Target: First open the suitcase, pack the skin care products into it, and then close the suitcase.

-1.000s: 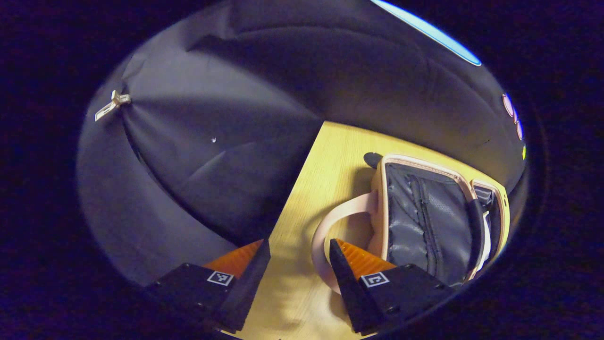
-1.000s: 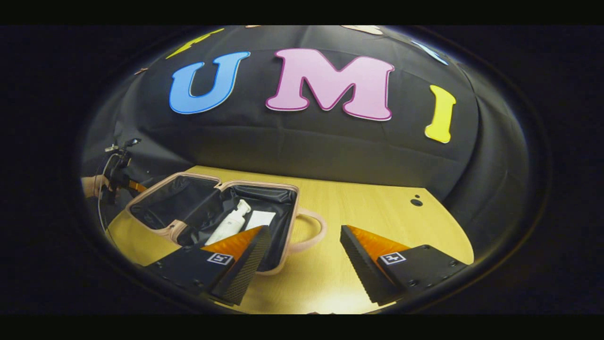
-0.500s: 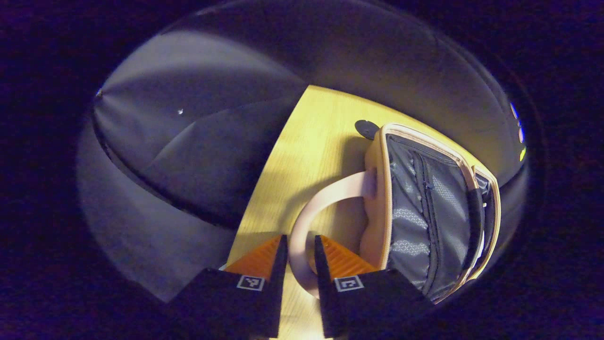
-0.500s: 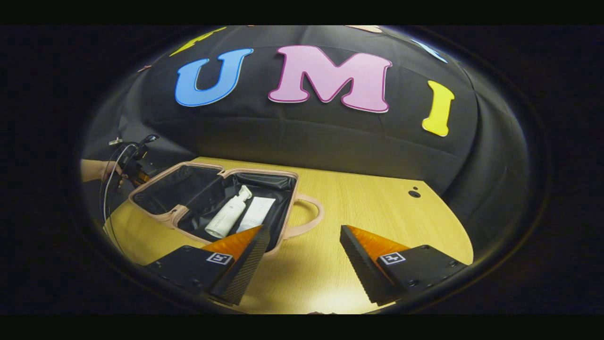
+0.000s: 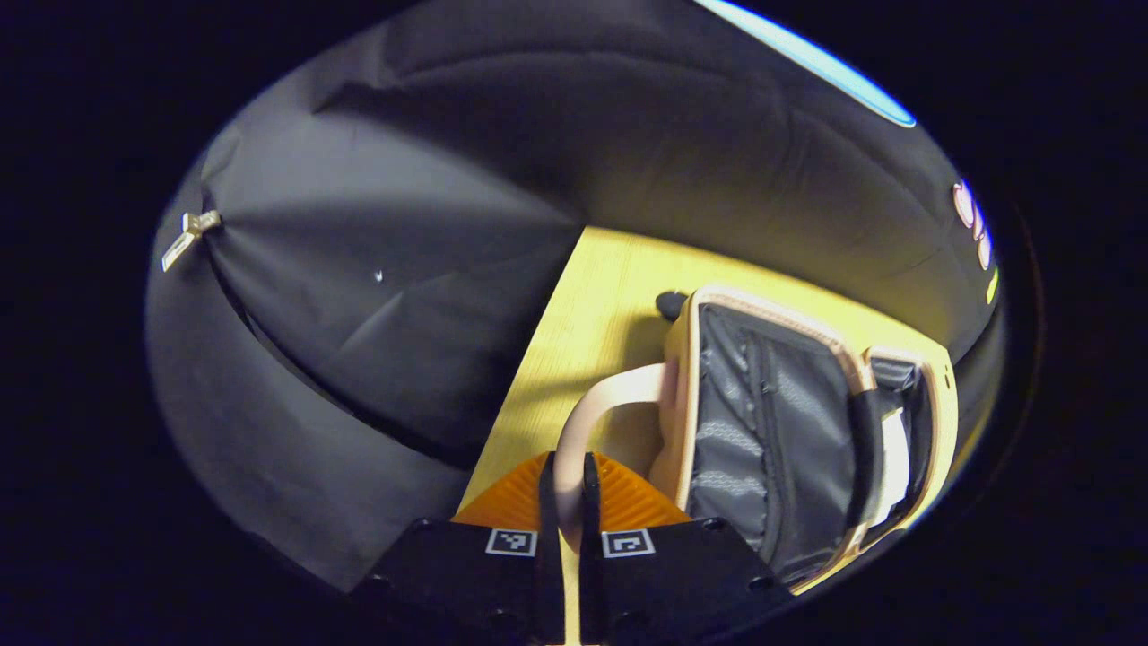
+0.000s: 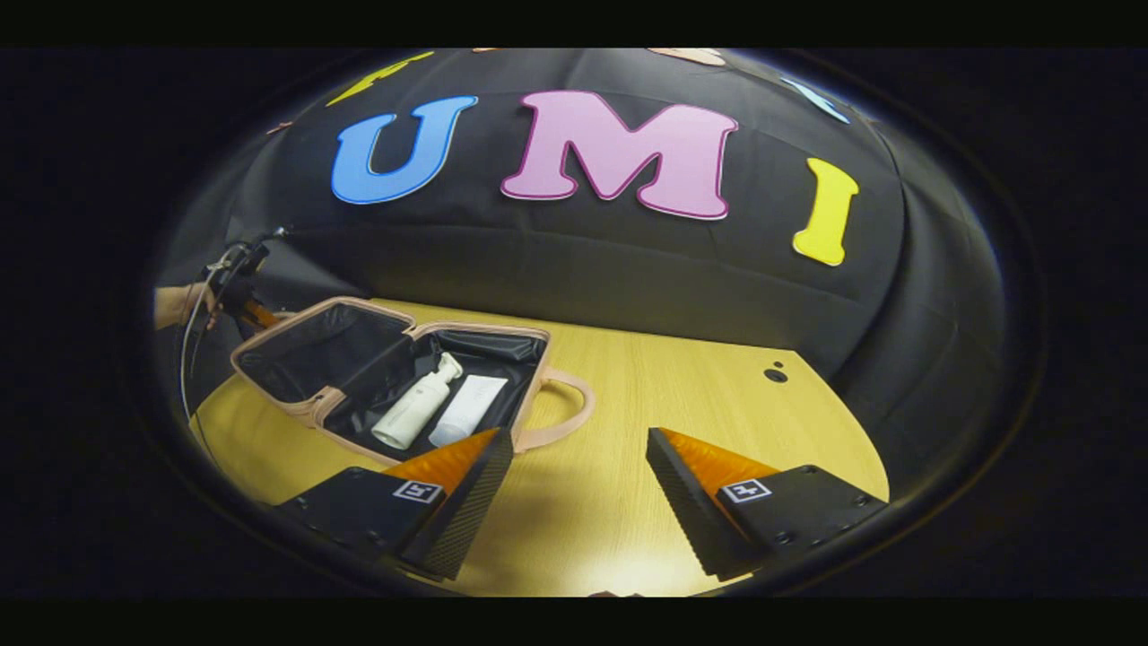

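Right up close in the left gripper view, left gripper (image 5: 567, 502) pinching the suitcase handle (image 5: 599, 408) of the lid half, both fingers pressing on the pink loop. Just past that, lid half (image 5: 762, 422) tilting up off the table (image 5: 610, 287), dark lining and zip pocket facing the camera. Farther over, white stuff peeking from the other half, too squeezed at the edge to tell apart.

Down low in the right gripper view, right gripper (image 6: 574, 484) hovering over bare table with fingers spread wide, gripping nothing. Beyond it, suitcase (image 6: 314, 413) lying open, pump bottle (image 6: 414, 411) and white tube (image 6: 466, 408) sitting side by side inside the near half, second handle (image 6: 560, 408) poking out toward the camera. Farther back at the left edge, a hand (image 6: 175, 305) holding the other gripper at the lid.

Progress-wise: opening looking done, packing looking done too as far as visible, nothing loose on the table. Closing looking like it's just starting, lid needing to swing over and shut.
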The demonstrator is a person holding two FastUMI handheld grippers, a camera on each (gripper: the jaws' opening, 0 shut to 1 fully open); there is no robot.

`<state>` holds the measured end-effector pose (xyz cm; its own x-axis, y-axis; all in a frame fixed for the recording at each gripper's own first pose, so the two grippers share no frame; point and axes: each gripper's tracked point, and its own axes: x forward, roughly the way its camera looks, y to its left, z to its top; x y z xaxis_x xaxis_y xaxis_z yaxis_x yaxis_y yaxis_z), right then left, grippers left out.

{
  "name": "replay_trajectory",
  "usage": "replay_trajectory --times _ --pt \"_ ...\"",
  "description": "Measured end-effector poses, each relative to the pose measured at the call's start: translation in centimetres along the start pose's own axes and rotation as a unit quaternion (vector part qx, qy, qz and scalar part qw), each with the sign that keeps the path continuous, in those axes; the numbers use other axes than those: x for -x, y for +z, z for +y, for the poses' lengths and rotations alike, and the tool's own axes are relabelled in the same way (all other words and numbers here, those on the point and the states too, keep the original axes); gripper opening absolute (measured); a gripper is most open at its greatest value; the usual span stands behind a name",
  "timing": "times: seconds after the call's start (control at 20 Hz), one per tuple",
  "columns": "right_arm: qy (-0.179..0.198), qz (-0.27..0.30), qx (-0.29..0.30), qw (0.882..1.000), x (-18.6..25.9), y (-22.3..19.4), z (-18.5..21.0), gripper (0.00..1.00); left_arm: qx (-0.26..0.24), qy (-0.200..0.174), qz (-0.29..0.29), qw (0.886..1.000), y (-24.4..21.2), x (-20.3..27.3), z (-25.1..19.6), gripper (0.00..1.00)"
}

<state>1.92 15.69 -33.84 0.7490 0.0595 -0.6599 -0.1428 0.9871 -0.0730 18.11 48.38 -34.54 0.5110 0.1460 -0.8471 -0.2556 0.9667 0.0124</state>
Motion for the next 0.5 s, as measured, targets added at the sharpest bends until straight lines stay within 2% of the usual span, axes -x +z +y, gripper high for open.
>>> replay_trajectory --times 0.25,0.5 --pt "0.017 0.0 0.005 1.0 -0.3 0.1 -0.4 0.96 -0.021 -0.043 -0.084 0.995 4.2 8.2 -4.5 0.08" --pt "0.032 0.002 0.004 0.999 0.0 -0.7 -1.4 0.96 -0.045 -0.076 -0.128 0.988 6.5 14.3 -10.5 0.07"
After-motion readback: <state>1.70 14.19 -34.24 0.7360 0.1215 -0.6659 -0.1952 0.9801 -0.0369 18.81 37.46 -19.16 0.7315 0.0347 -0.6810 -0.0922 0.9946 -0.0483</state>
